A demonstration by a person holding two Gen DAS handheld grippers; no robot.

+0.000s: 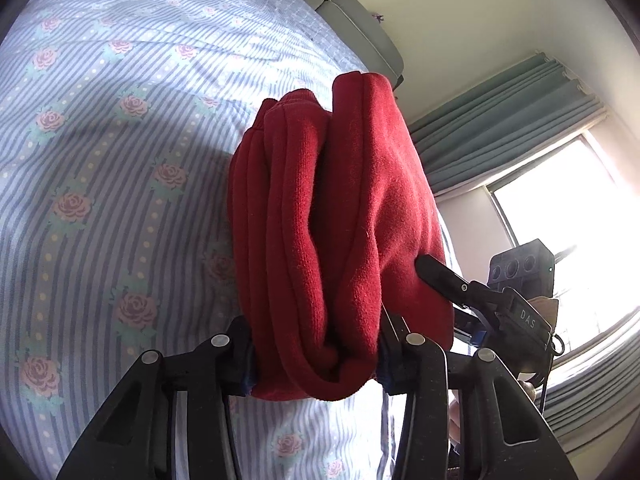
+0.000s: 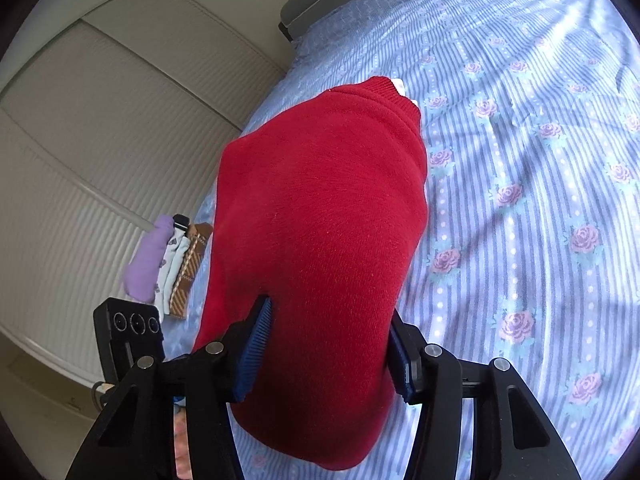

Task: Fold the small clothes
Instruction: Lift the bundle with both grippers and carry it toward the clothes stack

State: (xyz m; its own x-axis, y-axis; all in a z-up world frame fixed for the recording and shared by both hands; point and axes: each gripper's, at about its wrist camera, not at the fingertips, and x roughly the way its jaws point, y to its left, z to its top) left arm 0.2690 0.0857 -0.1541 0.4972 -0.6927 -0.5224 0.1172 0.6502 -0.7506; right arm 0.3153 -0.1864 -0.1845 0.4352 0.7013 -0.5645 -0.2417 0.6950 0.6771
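The bed (image 1: 100, 168) is covered with a sheet (image 2: 520, 200) of thin blue and white stripes, with rows of pink roses and small pale dots; the cloth is soft and lies in low wrinkles, and sunlight falls on it in bands. At the far end of the bed there is a grey padded headboard (image 1: 360, 28). On one side of the room a bright window (image 1: 560, 208) has teal curtains (image 1: 500, 120) in heavy pleats under a white wall; on the other side stands a cream wardrobe (image 2: 100, 128) with ribbed panel doors. Near that edge of the bed lies a small pile (image 2: 168, 264) of folded clothes: a lilac piece, a white printed one and a brown striped one, side by side. The red garment (image 2: 320, 248) is a thick fleecy knit with a ribbed hem, bunched into several folds, and it is held up over the bed between the two grippers. The left gripper (image 1: 316, 356) has its fingers clenched on one bunched end of the garment. The right gripper (image 2: 328, 352) has its fingers, with blue ribbed pads (image 2: 256, 344), also pressed on the garment from both sides. In the left view, one black finger of the right gripper touches the red cloth.
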